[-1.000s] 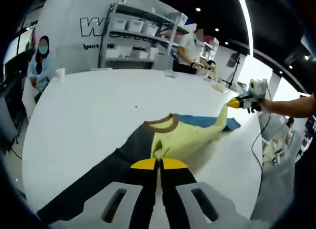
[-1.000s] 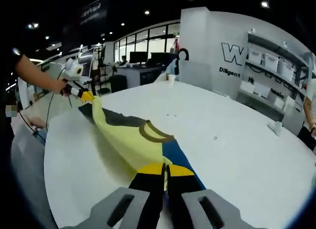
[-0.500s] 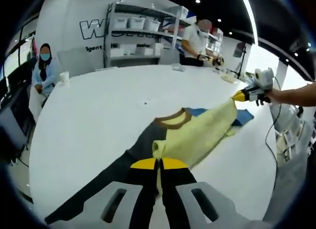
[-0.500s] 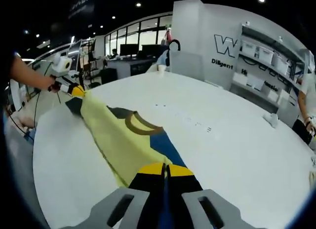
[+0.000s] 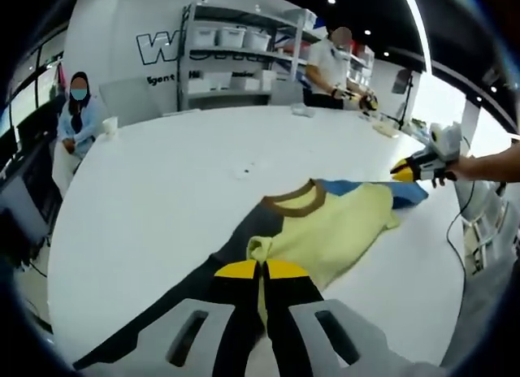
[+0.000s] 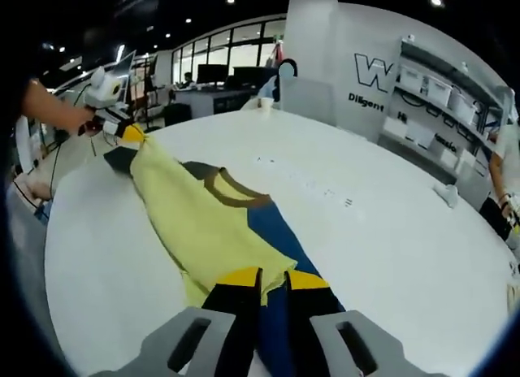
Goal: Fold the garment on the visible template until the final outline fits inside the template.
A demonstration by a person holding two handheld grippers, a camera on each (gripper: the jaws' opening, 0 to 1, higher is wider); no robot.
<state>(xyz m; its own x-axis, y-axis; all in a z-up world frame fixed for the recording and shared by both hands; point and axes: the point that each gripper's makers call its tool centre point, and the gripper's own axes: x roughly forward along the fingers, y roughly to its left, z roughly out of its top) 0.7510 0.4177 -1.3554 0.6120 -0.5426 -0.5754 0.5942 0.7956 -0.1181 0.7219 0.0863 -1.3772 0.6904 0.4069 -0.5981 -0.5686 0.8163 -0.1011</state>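
The left gripper (image 5: 262, 269) is pinching the shirt's (image 5: 329, 231) yellow edge; the right gripper (image 6: 274, 278) is standing slightly apart, nothing clearly caught between its jaws. The shirt is lying spread across the white table (image 5: 162, 182). People are waiting beyond.

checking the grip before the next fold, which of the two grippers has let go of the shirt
The right gripper: its jaws stand apart over the shirt, while the left gripper stays pinched on the yellow fabric.

Soft matt cloth garment (image 5: 329, 231) lies on a smooth white table (image 5: 162, 182).
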